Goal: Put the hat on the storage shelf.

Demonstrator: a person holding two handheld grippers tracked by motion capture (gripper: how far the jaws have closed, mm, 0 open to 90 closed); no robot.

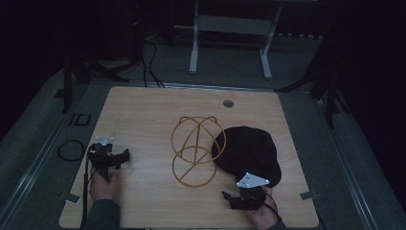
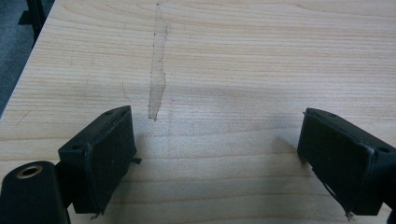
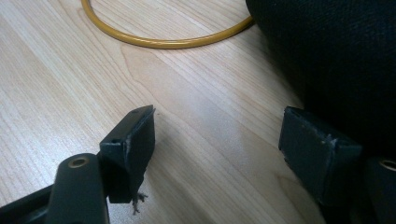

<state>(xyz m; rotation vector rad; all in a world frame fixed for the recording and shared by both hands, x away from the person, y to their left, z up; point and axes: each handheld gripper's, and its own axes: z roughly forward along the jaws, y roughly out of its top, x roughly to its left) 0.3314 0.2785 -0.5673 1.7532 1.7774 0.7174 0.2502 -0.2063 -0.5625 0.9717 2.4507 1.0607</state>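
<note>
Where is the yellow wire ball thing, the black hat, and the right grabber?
yellow wire frame (image 1: 194,170), high view, on its lower front ring.
black hat (image 1: 249,148), high view, middle of its dark cloth.
right gripper (image 3: 217,140), right gripper view, midway between its open jaws.

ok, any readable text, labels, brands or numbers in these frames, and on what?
"ID": reads roughly so, in dark outlined letters on the grey floor left of the light wooden table; dim, so not certain.
None on the black fabric cap, the yellow wire-hoop frame, the left gripper or the right gripper.
</note>
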